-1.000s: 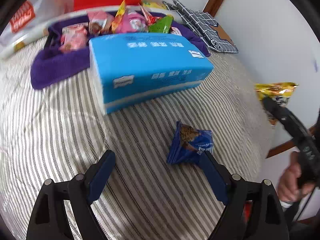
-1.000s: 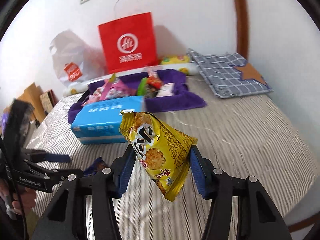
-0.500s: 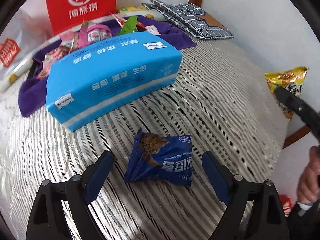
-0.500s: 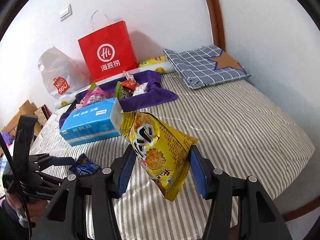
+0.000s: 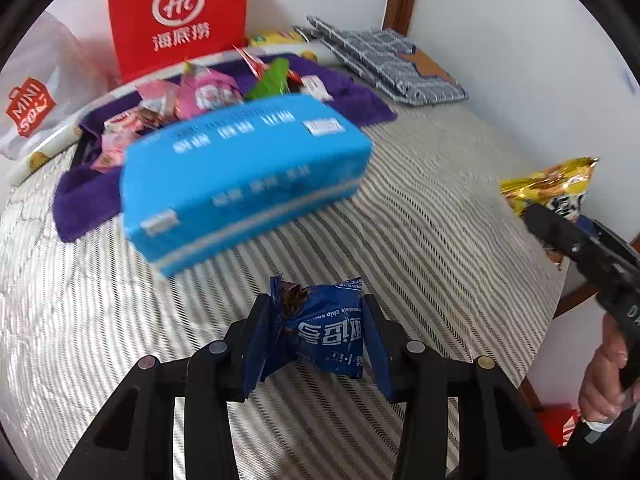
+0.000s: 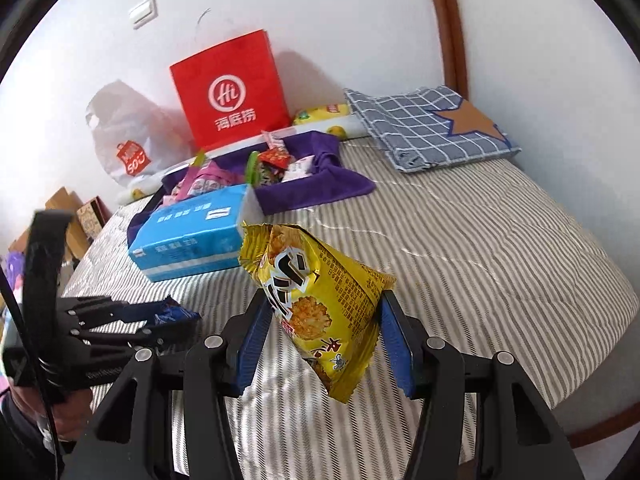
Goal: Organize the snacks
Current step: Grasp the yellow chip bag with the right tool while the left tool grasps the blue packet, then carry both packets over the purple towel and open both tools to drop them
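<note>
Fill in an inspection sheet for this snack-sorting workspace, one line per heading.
Surface: striped bedspread.
Job's things: blue cookie packet; yellow snack bag; purple-lined tray holding snacks.
Clutter: blue tissue pack, red paper bag, white plastic bag, checked pillow.
Grippers: left hand-held gripper shut on the packet; right hand-held gripper shut on the bag.
Cables: nothing seen.
Surroundings: white wall.

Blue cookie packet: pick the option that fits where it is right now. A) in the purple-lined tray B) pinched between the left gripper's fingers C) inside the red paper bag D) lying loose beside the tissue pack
B: the blue cookie packet sits squeezed between the closed fingers of the left gripper, in front of the blue tissue pack.
</note>
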### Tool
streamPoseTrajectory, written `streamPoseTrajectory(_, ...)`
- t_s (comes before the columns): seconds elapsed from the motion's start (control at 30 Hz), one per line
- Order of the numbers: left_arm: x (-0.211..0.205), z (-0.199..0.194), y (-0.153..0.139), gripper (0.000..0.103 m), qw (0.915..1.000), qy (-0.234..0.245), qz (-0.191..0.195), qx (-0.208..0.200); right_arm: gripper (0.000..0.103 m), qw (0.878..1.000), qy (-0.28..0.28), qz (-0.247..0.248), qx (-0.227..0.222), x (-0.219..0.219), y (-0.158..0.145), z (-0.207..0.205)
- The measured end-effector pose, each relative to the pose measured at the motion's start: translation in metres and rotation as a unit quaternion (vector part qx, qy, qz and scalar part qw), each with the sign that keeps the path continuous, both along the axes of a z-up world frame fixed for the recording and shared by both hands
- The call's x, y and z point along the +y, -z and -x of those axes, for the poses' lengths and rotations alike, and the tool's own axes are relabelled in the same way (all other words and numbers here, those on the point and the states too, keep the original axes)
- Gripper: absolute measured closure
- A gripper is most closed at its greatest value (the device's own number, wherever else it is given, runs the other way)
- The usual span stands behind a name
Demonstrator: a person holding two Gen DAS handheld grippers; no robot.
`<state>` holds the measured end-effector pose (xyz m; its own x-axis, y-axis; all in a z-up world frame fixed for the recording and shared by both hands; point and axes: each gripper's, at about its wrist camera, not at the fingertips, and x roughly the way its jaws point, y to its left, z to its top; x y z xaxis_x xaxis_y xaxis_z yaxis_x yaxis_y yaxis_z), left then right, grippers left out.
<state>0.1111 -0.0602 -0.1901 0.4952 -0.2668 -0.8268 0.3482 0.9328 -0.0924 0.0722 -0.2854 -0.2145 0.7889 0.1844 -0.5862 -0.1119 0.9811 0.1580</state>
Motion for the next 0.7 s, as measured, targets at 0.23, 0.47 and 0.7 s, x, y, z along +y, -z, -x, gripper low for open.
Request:
streamPoseTrajectory(0.23, 0.032, -0.003, -0.027, 0.061, 0.9993, -0.013, 0.033, -0.01, 0.049, 0.999, -0.029, 0.018, -0.01, 0.028, -0.021, -0.017)
streamPoseTrajectory(0.47, 0.073, -0.02, -0.066, 0.061, 0.9957, -0.062, 0.047, -0.051, 0.049, 0.998, -0.052, 0.031, -0.029, 0.056, -0.051, -0.044)
streamPoseTrajectory(0.7, 0.114, -0.053, -0.099, 0.061, 0.9863, -0.123, 0.047, -0.1, 0.049, 0.996, -0.068, 0.032, -0.044, 0.075, -0.081, -0.075)
